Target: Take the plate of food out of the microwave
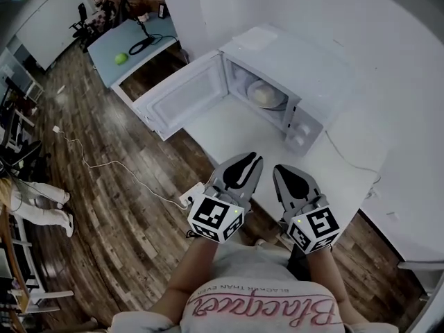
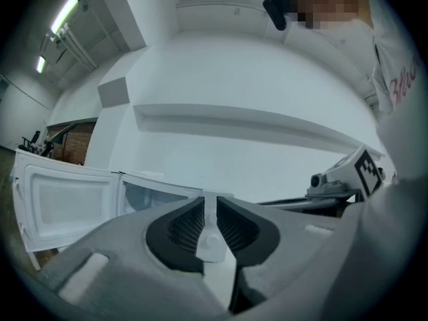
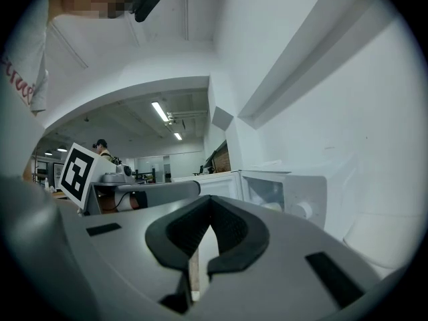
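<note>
Short of worktop, facing open microwave: approach step, by look of it. Holding left gripper fingers slightly apart, empty; right gripper fingers together. Next, likely: reach inside, clamp rim of plate of food.

You're standing in an open-plan office or lab space. The microwave sits on a plain white worktop against a bare white wall, above a wood-plank floor with a white cable trailing across it. Beyond are a pale blue worktop, black office chairs and ceiling strip lights.
</note>
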### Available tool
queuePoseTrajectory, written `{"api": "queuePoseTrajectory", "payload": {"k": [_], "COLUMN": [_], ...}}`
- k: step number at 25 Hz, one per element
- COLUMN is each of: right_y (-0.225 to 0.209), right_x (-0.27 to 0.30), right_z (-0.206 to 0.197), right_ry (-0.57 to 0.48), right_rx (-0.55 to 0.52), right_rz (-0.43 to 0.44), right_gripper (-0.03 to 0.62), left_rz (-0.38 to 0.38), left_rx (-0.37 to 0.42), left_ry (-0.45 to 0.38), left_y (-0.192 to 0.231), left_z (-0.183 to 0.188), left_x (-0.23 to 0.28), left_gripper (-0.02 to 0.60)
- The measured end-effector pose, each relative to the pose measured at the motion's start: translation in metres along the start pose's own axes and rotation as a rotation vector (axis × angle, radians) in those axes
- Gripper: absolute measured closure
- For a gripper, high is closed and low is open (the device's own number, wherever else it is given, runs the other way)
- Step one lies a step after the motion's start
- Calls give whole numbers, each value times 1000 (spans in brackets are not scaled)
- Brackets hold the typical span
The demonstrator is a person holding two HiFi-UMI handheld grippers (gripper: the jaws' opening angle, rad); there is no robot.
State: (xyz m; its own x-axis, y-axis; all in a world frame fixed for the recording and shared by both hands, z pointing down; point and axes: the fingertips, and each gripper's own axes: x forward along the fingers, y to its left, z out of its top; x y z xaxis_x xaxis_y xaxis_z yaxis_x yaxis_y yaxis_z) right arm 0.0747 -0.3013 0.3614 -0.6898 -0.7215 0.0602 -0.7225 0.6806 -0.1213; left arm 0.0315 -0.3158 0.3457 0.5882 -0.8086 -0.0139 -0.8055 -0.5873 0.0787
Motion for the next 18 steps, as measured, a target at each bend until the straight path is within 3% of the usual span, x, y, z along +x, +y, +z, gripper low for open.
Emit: {"api": "queuePoseTrajectory", "payload": {"k": [11,18], "right_y": [-8,-18], "right_x": [52,80], "right_z": [7,7], "right_ry": [2,17], "right_rx": [0,6], "right_rz": [-84,-155], "right_gripper": [588,588], "left_rz": [-83,-125], "left_rx": [-33,-130], "left_ry": [18,41], "left_y": [56,96], "left_z": [5,2], "left_x": [26,46], "left_gripper": [574,574]}}
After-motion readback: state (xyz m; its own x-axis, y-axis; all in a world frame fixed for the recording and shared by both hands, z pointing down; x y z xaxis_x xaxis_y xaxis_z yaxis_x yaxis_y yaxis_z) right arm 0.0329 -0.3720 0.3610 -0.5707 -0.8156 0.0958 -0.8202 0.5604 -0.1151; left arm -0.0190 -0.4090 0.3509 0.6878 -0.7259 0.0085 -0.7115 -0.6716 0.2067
